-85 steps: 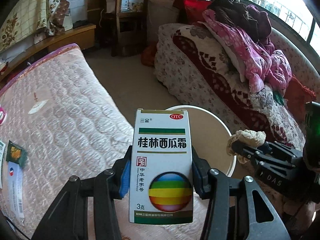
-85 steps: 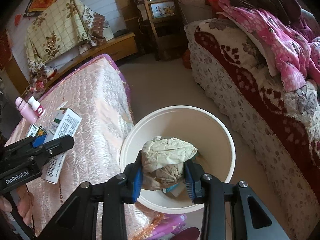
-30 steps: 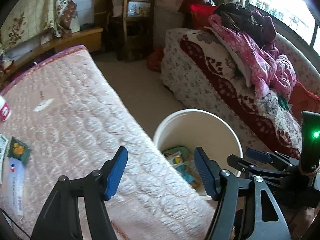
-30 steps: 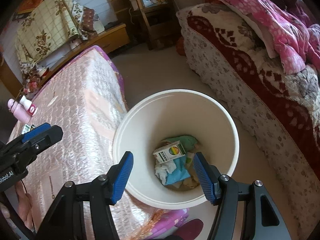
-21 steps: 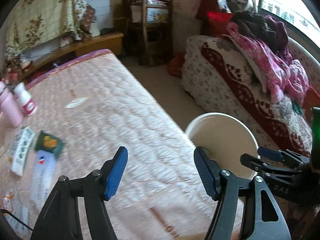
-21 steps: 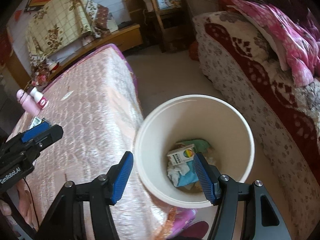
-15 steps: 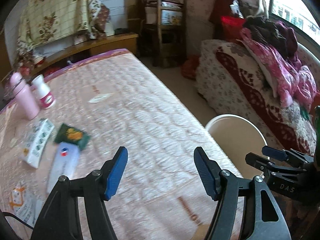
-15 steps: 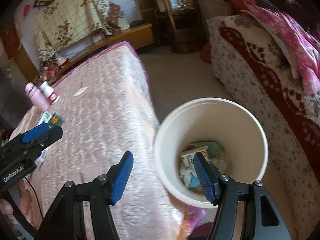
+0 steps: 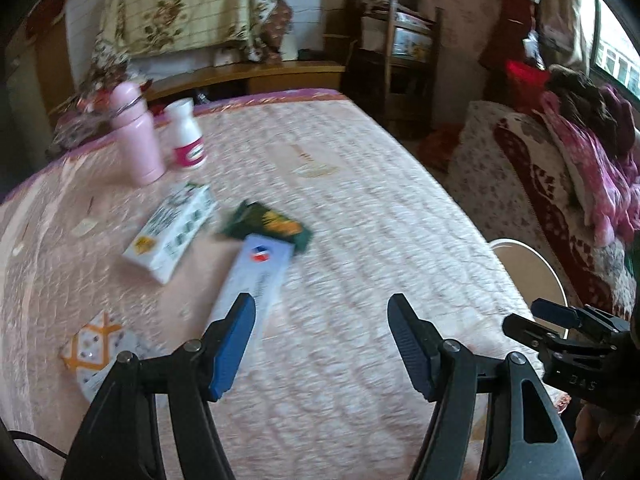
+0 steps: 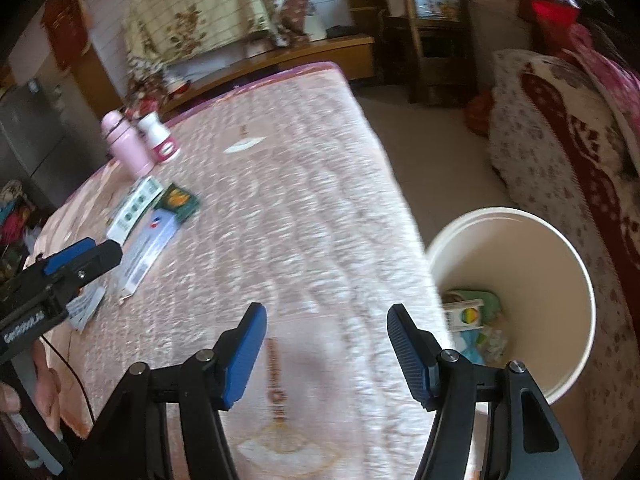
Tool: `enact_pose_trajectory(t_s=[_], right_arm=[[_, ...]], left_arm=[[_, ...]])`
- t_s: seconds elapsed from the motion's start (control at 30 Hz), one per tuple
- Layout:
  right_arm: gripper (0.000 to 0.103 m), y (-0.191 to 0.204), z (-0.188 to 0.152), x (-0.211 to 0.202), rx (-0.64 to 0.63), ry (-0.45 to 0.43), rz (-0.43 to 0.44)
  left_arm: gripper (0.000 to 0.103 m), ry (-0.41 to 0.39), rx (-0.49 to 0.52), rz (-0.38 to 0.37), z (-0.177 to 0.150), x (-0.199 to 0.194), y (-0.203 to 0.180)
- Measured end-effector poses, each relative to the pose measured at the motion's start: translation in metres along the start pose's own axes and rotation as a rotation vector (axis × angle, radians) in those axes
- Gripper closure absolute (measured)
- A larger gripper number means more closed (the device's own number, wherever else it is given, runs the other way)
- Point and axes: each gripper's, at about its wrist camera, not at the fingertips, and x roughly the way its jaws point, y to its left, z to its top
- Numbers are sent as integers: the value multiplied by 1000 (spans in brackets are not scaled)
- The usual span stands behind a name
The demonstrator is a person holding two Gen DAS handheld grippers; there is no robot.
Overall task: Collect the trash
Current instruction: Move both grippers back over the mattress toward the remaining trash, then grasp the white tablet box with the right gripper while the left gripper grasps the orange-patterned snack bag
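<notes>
My left gripper [image 9: 322, 332] is open and empty above the pink quilted mattress [image 9: 360, 208]. Ahead of it lie a long pale-blue box [image 9: 260, 276], a dark green sachet [image 9: 268, 226], a white carton [image 9: 172, 232] and a patterned packet [image 9: 96, 348]. My right gripper [image 10: 324, 340] is open and empty over the mattress edge. The white bin [image 10: 560, 248] stands on the floor to its right, with the medicine box [image 10: 466, 314] and other trash inside. The same items show in the right wrist view, the blue box [image 10: 150, 248] and the sachet [image 10: 178, 200].
A pink flask [image 9: 136, 144] and a white bottle [image 9: 186, 136] stand at the mattress's far left. A sofa [image 9: 560, 184] piled with clothes runs along the right. A wooden chair [image 9: 396, 64] and a low bench stand by the back wall.
Both grippers let go of their trash, the box and the crumpled paper, into the bin. Both then swung left from the bin over the mattress, bringing the remaining items into view.
</notes>
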Motion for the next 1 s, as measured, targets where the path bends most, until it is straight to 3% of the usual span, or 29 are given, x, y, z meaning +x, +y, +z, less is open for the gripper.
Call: enact_pose_trajectory(t_s=[0.17,0.33,0.53,0.77,1.0], right_arm=[[36,24,0,2,-44,8,31],[36,42,-2,3,-79,16,40],[36,52,-4,8,-98,36,42],[36,70,-2,15,-131,52,64],[36,101,0,28,-183,70,101]], left_arm=[[34,19,-118,-40,-4,13,53],[34,32,-209,-32,-5,33,94],[34,147,-257,-56,-16,48,123],[34,229,-210,-41,-43,29,151],[34,168,-241,-60,-56,-30,177]])
